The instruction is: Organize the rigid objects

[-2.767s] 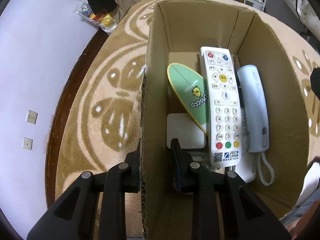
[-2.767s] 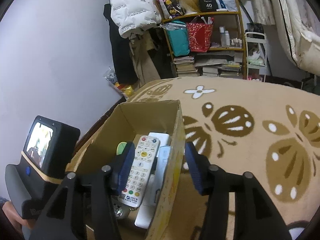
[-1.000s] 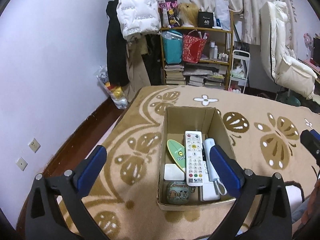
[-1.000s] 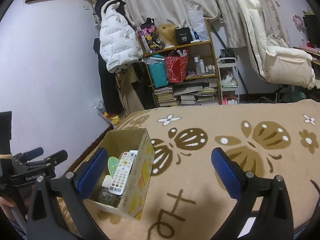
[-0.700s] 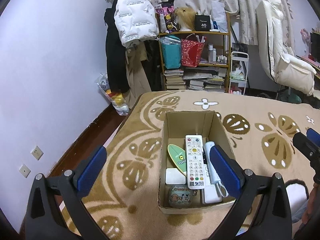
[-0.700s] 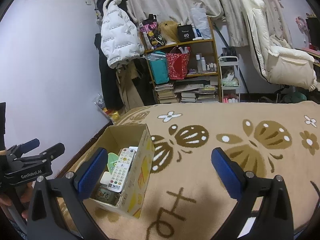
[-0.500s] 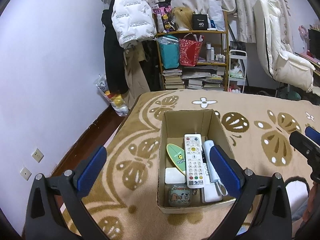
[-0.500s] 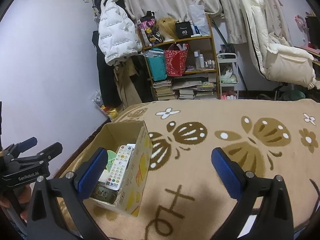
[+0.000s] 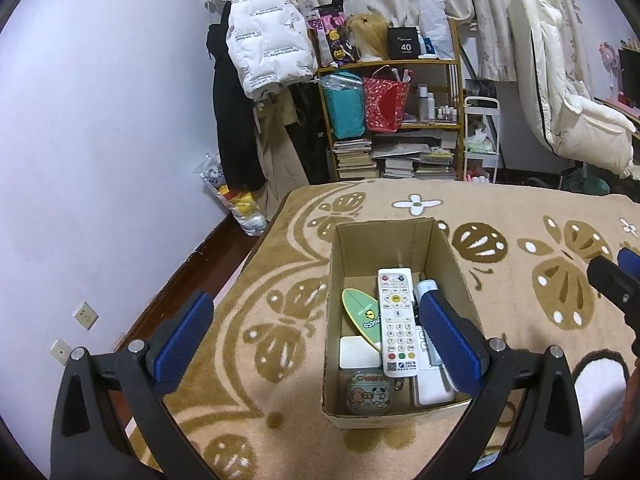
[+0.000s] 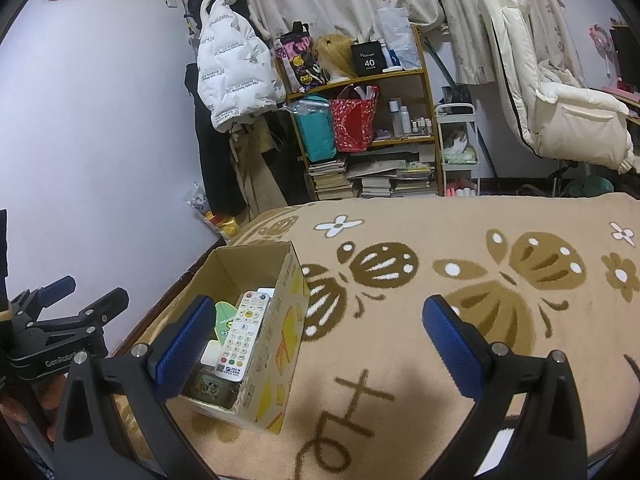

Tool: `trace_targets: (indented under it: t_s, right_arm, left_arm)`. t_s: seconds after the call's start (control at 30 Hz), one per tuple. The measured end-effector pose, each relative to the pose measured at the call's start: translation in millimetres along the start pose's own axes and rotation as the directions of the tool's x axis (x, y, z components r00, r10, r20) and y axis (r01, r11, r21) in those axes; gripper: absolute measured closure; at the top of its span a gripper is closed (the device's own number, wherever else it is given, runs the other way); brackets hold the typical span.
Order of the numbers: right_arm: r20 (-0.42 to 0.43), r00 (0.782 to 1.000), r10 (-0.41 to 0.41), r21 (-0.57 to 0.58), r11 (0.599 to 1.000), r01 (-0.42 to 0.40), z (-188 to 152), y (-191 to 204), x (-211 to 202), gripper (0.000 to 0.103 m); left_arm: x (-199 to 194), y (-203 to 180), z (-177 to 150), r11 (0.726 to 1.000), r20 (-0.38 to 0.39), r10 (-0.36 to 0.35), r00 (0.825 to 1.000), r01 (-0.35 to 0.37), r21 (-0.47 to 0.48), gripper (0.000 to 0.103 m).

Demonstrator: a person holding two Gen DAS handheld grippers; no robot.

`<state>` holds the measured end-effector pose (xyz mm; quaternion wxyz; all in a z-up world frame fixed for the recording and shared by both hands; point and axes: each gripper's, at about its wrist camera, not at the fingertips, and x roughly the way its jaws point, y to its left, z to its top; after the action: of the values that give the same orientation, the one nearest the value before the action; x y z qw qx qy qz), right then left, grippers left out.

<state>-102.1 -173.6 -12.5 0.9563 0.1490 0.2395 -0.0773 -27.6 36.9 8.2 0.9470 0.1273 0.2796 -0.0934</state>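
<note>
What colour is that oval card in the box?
Green card with a yellow cartoon face; clearest in the left wrist view.

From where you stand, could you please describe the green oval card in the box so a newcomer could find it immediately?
Find the open cardboard box on the patterned rug. Inside, left of the long white remote, the green oval card leans at a slant. It is the only green thing there, printed with a small yellow cartoon face.

A cardboard box (image 9: 400, 320) sits on the patterned rug (image 9: 280, 320); inside it, a white remote (image 9: 397, 322) lies beside a green oval card (image 9: 362, 314), above a small tin (image 9: 368, 392).
</note>
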Motion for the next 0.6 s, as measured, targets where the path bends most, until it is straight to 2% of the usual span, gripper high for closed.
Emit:
trace_targets:
  t_s: [0.13,0.6]
  right_arm:
    - [-0.004,1.000,0.000,-0.003,1.000,0.000,-0.7,3.2,1.9,0.000]
    - [-0.012,1.000,0.007,0.000,1.000,-0.007,-1.5,7.5,6.2,0.000]
  left_arm:
    - [0.6,2.1,0.6,1.000,-0.006,-0.013,1.000,0.013,-0.004,0.001]
    - [-0.1,1.2,-0.3,1.000,0.007,0.007,1.000,-0.007,0.006,0.001]
